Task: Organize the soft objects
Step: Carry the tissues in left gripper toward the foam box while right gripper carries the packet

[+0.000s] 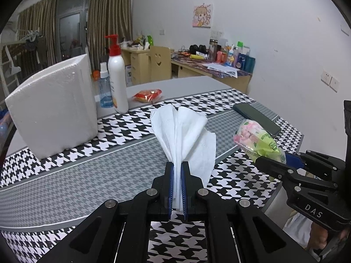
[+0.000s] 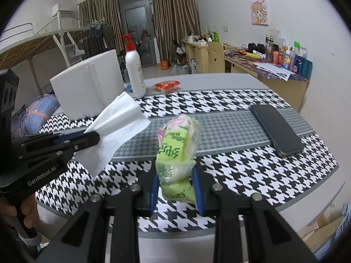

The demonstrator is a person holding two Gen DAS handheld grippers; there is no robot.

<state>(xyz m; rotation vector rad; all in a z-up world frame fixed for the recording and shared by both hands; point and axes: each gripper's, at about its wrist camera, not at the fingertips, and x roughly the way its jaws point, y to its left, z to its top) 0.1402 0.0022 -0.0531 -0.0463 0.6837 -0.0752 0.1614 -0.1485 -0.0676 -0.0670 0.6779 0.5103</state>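
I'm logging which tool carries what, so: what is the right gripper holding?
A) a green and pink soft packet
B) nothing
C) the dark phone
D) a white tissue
A: the right gripper has its blue pads closed on the green and pink packet, lifted off the table; the white tissue sits in the left gripper.

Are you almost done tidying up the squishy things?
Not nearly. Nothing looks put away yet. In hand: the left gripper pinches a white tissue and the right gripper squeezes a green tissue pack, both lifted off the houndstooth table mat. Left to do: set both down somewhere, and maybe deal with the red snack packet on the table.
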